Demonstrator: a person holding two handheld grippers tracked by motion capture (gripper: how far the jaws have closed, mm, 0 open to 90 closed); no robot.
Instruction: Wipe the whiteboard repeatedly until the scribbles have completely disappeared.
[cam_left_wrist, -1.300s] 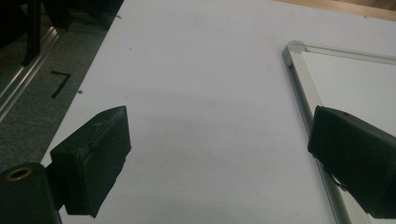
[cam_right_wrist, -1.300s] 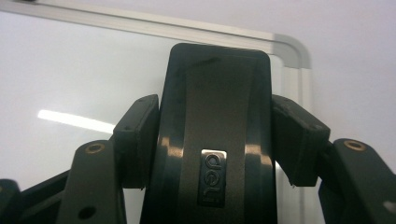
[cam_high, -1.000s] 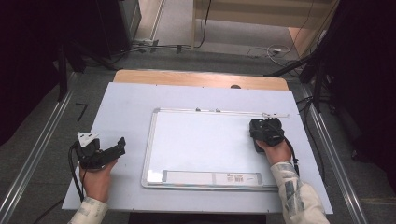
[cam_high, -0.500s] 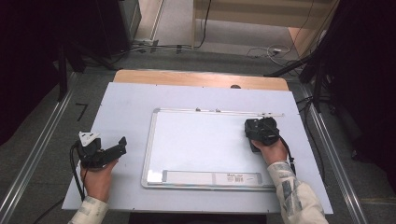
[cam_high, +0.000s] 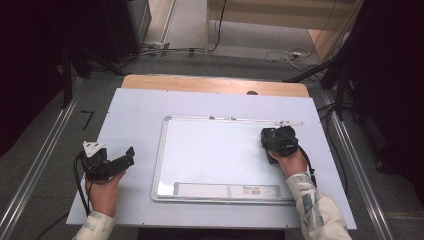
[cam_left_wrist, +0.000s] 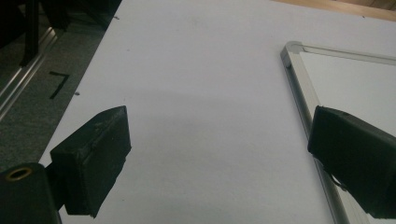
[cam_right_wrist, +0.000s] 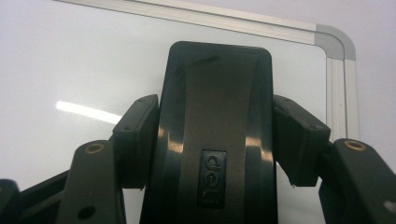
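Note:
A white whiteboard (cam_high: 215, 150) with a silver frame lies flat on the pale table (cam_high: 135, 110). My right gripper (cam_high: 277, 142) stands over the board's right part, shut on a black eraser (cam_right_wrist: 215, 93) with a raised logo. Both pads squeeze the eraser's sides, and it rests on the board (cam_right_wrist: 70, 60) near the board's far right corner. My left gripper (cam_high: 127, 157) lies on the table left of the board, open, with bare table between its jaws (cam_left_wrist: 219, 158). The board's frame (cam_left_wrist: 299, 79) runs beside its right jaw.
A printed label strip (cam_high: 225, 190) runs along the board's near edge. A wooden edge (cam_high: 215, 85) borders the table's far side. Metal rails (cam_high: 45, 150) and cables lie on the floor around it, with dark stands at the back corners.
My right gripper has slid a little to the left across the board with the eraser. The left gripper has stayed where it was.

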